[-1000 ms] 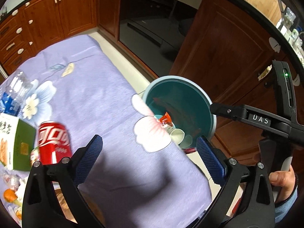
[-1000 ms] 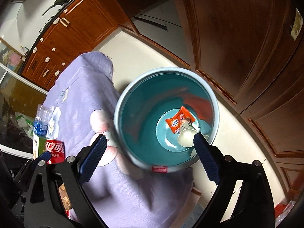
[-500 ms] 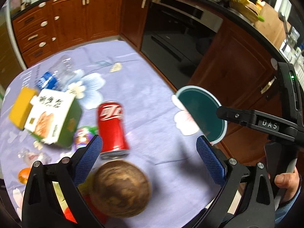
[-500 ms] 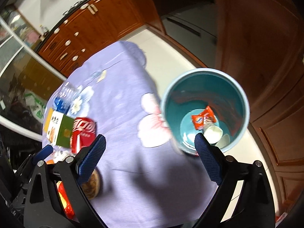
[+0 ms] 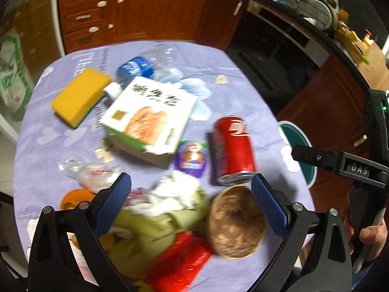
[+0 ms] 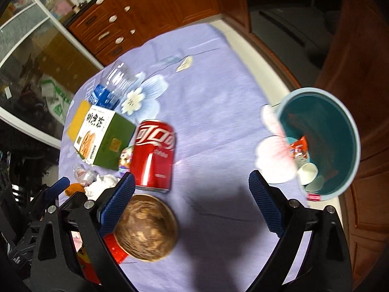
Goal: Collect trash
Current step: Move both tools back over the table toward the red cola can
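A red cola can (image 5: 233, 149) (image 6: 154, 155) stands on the purple floral tablecloth (image 6: 214, 92). Around it lie a green-and-white box (image 5: 148, 116) (image 6: 103, 137), a clear bottle with a blue label (image 5: 143, 65) (image 6: 109, 87), a yellow sponge (image 5: 79, 96), a purple wrapper (image 5: 192, 158), crumpled white paper (image 5: 175, 192) and clear plastic (image 5: 85, 170). A teal bin (image 6: 323, 143) (image 5: 296, 146) stands off the table's right edge, holding an orange wrapper (image 6: 299, 147) and a white cup (image 6: 308, 172). My left gripper (image 5: 189, 205) is open above the litter pile. My right gripper (image 6: 192, 203) is open above bare cloth.
A brown wooden bowl (image 5: 235, 221) (image 6: 145, 226) sits near the front edge beside a red packet (image 5: 180, 260) and olive-green cloth (image 5: 150, 221). An orange piece (image 5: 75, 197) lies at the left. Wooden cabinets (image 5: 136, 7) and a dark oven (image 5: 265, 56) stand behind.
Both grippers have swung left, from over the bin towards the litter on the table. The bin has slid to the right edge of both views. Both stayed open.
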